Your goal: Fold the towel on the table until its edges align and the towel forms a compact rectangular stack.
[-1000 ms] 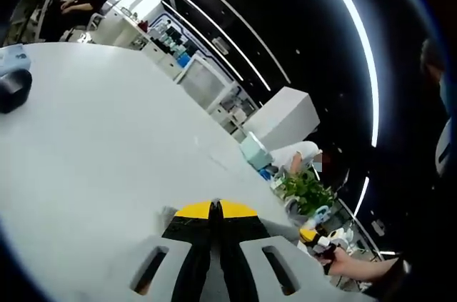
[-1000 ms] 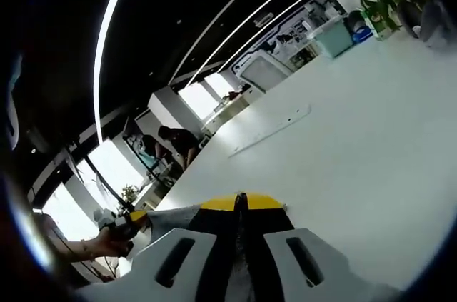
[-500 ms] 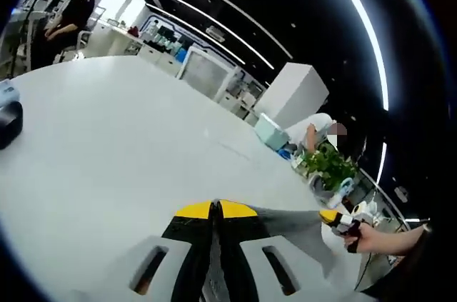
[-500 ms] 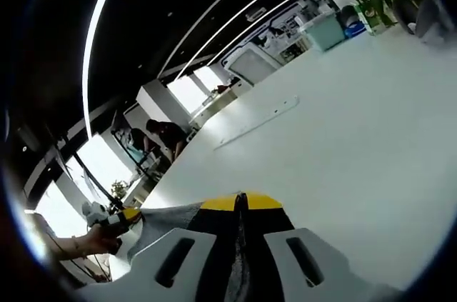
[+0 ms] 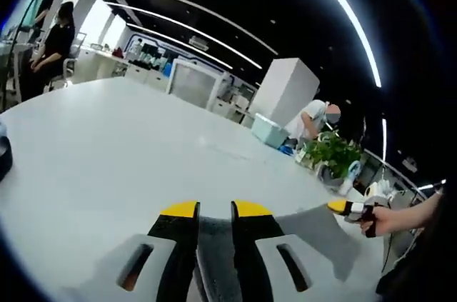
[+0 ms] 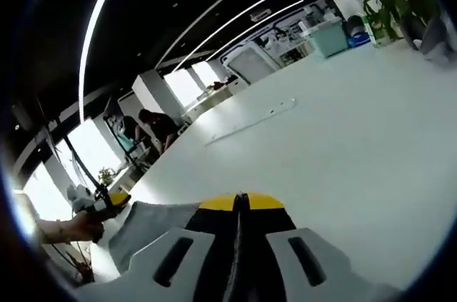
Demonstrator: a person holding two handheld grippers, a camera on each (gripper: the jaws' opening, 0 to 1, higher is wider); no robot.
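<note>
The grey towel (image 5: 214,245) lies in the gap between my left gripper's (image 5: 214,209) yellow-tipped jaws, which stand open. From there the cloth runs right over the white table (image 5: 107,152) toward my right gripper (image 5: 348,208), held in a hand. In the right gripper view, my right gripper (image 6: 239,202) is shut on the towel (image 6: 146,223), pinching its edge. The cloth spreads left toward the left gripper (image 6: 106,202), also in a hand. The towel hangs low, close to the tabletop (image 6: 343,138).
A dark object (image 5: 3,155) sits at the table's left edge. A teal box (image 5: 270,131) and a potted plant (image 5: 330,155) stand at the far side. A thin white strip (image 6: 250,120) lies on the table. A person (image 5: 50,48) sits beyond the table.
My left gripper's jaws have parted; they were shut on the towel before. The right gripper stays shut, and more grey cloth shows spread between the two grippers.
</note>
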